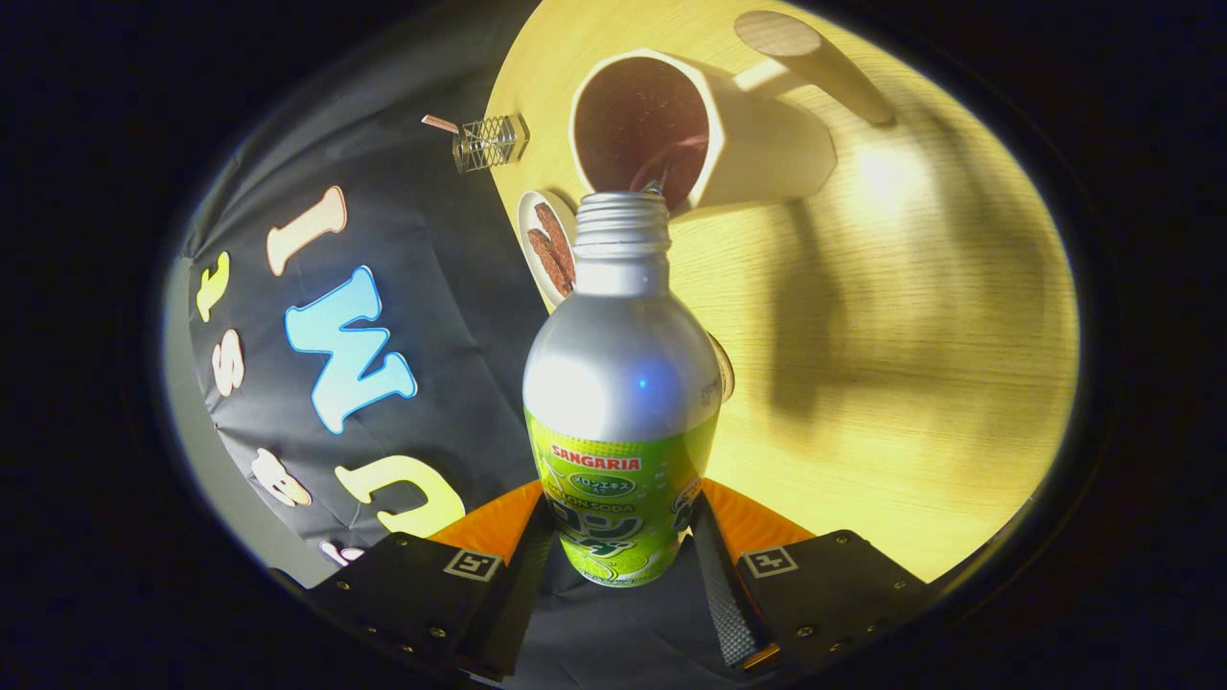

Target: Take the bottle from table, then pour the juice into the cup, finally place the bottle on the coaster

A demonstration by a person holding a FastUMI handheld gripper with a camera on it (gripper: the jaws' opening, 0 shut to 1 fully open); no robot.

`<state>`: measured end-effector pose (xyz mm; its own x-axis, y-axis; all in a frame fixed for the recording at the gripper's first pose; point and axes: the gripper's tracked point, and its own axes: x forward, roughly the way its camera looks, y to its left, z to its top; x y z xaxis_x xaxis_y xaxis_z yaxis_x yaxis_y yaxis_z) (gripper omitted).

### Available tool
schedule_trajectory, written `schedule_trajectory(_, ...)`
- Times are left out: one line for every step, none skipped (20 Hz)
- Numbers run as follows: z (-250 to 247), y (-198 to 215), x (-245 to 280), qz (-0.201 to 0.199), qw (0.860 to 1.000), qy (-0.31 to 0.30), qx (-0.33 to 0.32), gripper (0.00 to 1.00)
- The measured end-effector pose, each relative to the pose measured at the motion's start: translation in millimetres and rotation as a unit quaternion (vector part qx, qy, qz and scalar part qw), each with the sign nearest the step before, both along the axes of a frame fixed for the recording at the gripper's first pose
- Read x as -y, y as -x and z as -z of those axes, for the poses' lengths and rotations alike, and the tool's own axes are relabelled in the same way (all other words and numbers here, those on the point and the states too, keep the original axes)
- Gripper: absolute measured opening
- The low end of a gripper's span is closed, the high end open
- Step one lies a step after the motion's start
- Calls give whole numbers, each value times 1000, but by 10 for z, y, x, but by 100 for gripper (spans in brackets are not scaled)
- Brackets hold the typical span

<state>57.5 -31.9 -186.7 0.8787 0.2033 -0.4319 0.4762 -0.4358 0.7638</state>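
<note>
A silver bottle (621,383) with a green label sits between my fingers, and my gripper (623,551) is shut on its labelled lower half. The bottle is tipped, with its open threaded mouth (623,216) at the rim of a white cup (700,134) that stands on the wooden table (911,364). A thin stream runs from the mouth into the cup's dark inside. Behind the bottle's shoulder peeks a round edge (726,369), perhaps the coaster; most of it is hidden.
A small white dish (546,244) with brown strips lies beside the cup near the table's edge. A clear wire-patterned holder (491,142) stands farther along that edge. Beyond the cup lies a pale wooden cylinder (815,62). The booth's black cloth hangs past the table's edge.
</note>
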Motion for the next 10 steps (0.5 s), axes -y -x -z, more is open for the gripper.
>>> schedule_trajectory(-10, 0, -3, 0, 1000, -2, 0, 76)
schedule_trajectory(-24, -1, -15, -2, 1000, -6, 0, 76)
schedule_trajectory(-30, -6, -1, -1, 1000, -9, 0, 76)
schedule_trajectory(-26, -22, 12, 0, 1000, -13, -1, 76)
schedule_trajectory(-35, -18, 6, -1, 1000, -17, -3, 76)
schedule_trajectory(-35, -23, 8, -1, 1000, -21, -4, 76)
schedule_trajectory(-38, -29, 13, 1, 1000, -25, -5, 76)
schedule_trajectory(-51, -24, 24, 2, 1000, -29, -5, 76)
schedule_trajectory(-65, -26, 25, 2, 999, -33, -6, 76)
schedule_trajectory(-74, -25, 18, 2, 999, -36, -6, 76)
